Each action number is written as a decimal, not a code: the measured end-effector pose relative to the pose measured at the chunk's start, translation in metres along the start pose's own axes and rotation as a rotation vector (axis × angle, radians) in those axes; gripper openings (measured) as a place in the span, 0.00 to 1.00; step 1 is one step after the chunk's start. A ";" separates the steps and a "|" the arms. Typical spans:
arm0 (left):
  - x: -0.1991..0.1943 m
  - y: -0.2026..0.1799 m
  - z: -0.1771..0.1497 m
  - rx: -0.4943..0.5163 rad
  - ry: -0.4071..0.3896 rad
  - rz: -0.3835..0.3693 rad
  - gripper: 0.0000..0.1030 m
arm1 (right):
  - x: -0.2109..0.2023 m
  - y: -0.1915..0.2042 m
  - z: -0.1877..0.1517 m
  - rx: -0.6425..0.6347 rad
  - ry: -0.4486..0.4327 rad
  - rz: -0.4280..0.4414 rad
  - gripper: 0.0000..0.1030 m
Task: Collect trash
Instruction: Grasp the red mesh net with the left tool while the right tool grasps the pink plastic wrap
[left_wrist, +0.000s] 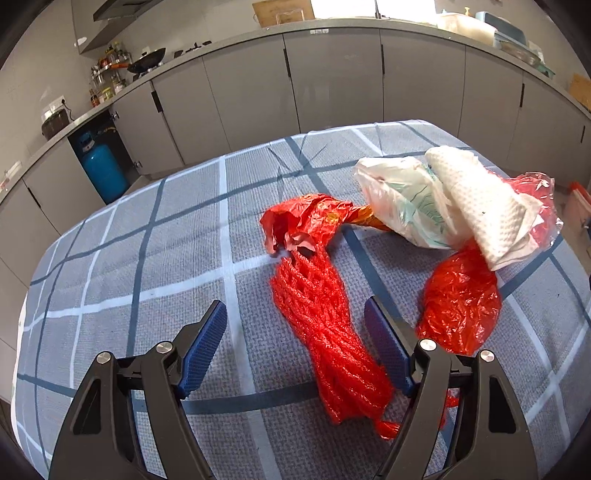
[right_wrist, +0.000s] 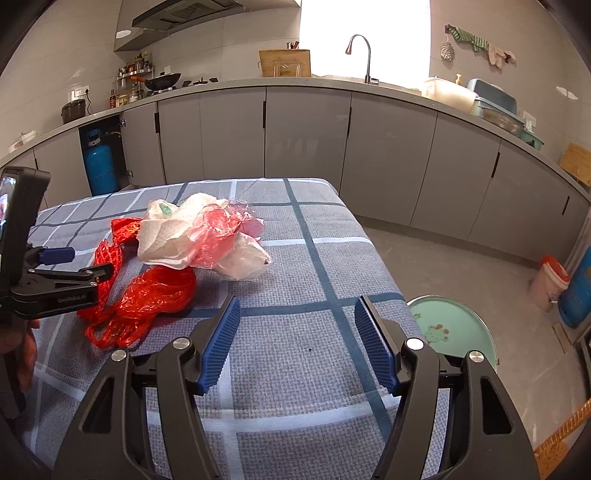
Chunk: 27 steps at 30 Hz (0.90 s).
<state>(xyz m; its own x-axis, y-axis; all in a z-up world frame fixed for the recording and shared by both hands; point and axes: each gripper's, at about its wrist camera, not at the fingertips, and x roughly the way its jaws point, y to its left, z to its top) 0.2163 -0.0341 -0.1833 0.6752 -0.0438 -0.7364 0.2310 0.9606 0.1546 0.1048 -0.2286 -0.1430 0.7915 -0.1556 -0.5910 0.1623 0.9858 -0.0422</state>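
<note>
Left gripper (left_wrist: 295, 317) hanging unclenched astride a red mesh net (left_wrist: 325, 325) on the checked tablecloth (left_wrist: 147, 258), pads not pressing it, red bag (left_wrist: 461, 306), white paper towel (left_wrist: 476, 206) lying rightward, right gripper (right_wrist: 295, 314) gaping over bare cloth

Bench (right_wrist: 295, 258) cloth bare along right edge and near edge under right tongs (right_wrist: 295, 332), free passage there; trash heap (right_wrist: 192, 236) blocks left-centre, red net (left_wrist: 325, 317) lying between left tongs (left_wrist: 295, 314) pads, untouched.
</note>
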 end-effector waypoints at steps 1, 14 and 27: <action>0.002 0.001 -0.001 -0.002 0.008 -0.008 0.59 | 0.000 0.000 0.001 0.002 -0.001 0.002 0.63; -0.028 0.012 0.005 -0.006 -0.059 -0.041 0.08 | 0.004 0.029 0.041 -0.035 -0.079 0.061 0.63; -0.044 0.029 0.018 -0.018 -0.123 -0.025 0.08 | 0.043 0.046 0.052 -0.016 -0.025 0.124 0.50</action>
<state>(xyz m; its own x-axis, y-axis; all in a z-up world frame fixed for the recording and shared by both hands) 0.2059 -0.0096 -0.1348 0.7506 -0.1001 -0.6531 0.2369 0.9635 0.1246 0.1772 -0.1930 -0.1286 0.8195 -0.0339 -0.5721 0.0530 0.9985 0.0168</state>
